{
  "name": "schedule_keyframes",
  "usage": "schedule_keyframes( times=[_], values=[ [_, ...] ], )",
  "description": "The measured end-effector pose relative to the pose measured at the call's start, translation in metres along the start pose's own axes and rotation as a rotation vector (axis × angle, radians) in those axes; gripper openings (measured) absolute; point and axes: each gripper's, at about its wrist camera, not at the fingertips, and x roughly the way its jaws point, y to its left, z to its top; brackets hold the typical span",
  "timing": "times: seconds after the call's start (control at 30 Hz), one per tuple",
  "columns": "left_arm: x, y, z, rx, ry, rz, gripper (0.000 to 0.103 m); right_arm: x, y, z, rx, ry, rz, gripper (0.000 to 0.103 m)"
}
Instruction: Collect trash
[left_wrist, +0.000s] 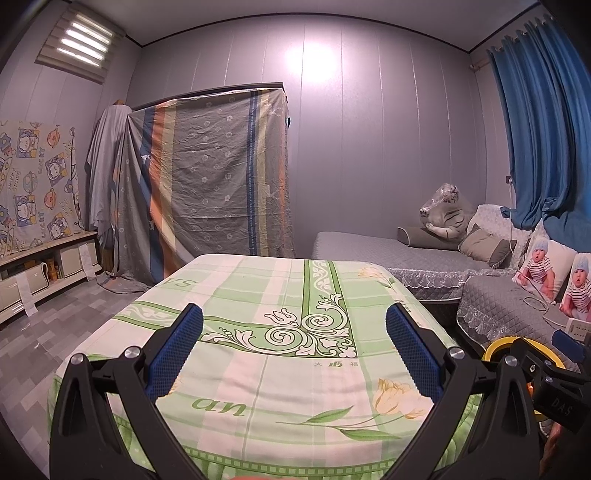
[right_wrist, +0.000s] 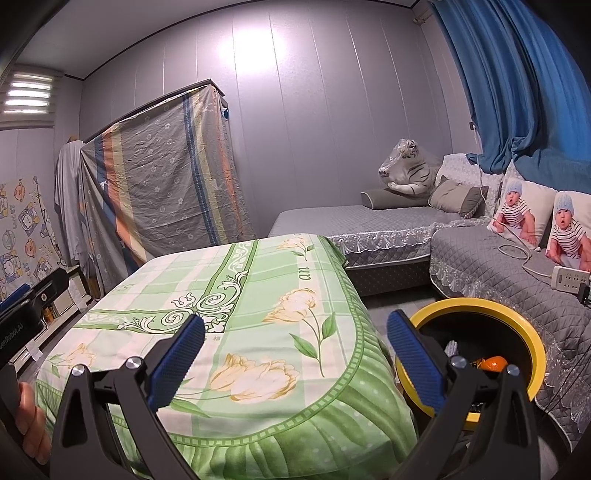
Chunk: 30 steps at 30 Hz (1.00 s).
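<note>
Your table under the green-and-cream floral plaid cloth looks bare on top, no trash left on it that I can see. The round black bin with the yellow rim sits on the floor just off the table's right corner, squeezed against the grey quilted sofa. Inside are an orange wrapper-looking piece and something pale I can't identify. Both your left gripper and right gripper hang spread wide, holding nothing. I'd scan the floor next, and mind that table corner when swinging right, since the gap's tight there.
</note>
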Motion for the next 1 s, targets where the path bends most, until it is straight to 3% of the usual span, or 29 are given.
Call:
schedule_keyframes(
  times=[1.0],
  values=[
    [0.0055,-0.0014,-0.0044,0.015,0.017,-0.018,0.095,-0.0004,-0.0004,0.0000,0.004,0.005,-0.003,0.095]
  ],
)
